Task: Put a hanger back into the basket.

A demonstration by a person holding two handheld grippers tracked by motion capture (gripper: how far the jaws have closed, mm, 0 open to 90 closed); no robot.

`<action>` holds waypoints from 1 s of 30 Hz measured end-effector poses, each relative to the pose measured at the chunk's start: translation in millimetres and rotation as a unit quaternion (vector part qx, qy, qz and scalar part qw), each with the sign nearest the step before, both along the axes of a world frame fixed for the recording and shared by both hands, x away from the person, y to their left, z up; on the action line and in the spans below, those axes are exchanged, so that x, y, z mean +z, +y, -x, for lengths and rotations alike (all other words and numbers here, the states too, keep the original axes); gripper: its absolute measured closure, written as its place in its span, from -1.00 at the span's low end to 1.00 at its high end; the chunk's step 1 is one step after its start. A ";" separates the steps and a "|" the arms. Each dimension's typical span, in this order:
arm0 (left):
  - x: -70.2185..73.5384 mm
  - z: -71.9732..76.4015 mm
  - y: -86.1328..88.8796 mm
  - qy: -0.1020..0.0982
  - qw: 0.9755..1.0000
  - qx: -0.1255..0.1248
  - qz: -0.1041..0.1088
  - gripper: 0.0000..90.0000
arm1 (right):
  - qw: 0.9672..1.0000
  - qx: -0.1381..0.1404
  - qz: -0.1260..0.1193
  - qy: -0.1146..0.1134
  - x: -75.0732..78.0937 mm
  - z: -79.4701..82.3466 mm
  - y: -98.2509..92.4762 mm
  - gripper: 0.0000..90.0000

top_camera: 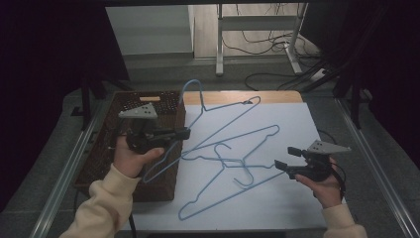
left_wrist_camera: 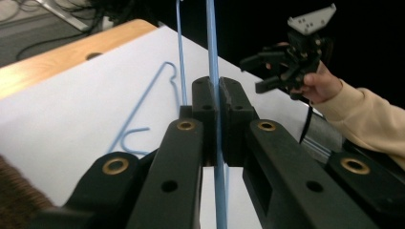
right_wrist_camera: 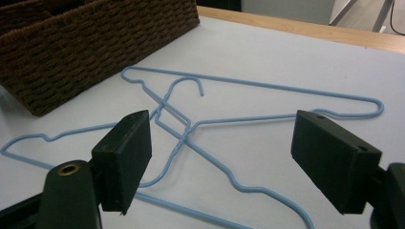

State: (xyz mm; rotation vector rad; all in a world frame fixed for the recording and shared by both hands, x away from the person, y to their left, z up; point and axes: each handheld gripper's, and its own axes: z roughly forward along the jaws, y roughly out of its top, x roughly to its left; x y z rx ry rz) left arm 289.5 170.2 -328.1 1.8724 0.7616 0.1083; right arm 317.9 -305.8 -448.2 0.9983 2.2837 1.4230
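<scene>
Three light-blue wire hangers are here. My left gripper is shut on the wire of one hanger, which tilts up over the basket's edge with its hook high. In the left gripper view, the black jaws pinch that wire. The two other hangers lie crossed on the white table top. My right gripper hovers at their right, open, with nothing between its jaws. Those two hangers lie ahead of it in the right gripper view.
A dark brown woven basket stands on the table's left side, also seen in the right gripper view. The white sheet covers a wooden top. Metal rails run along both sides, with a desk frame and cables behind.
</scene>
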 end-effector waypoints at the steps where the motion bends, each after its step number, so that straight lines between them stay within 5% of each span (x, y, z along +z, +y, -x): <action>1: 0.7 -0.6 3.9 -0.001 1.000 0.003 0.001 0.92 | 1.000 -0.001 0.002 0.001 -0.5 -0.2 0.3 -0.52; 13: -0.2 -9.6 53.8 0.000 0.998 0.058 0.012 0.92 | 1.000 -0.004 0.016 0.011 -5.7 -2.2 2.3 -0.53; 30: -19.5 -29.3 109.9 0.021 0.991 0.129 0.008 0.92 | 0.999 0.000 0.033 0.024 -11.7 -4.5 6.3 -0.57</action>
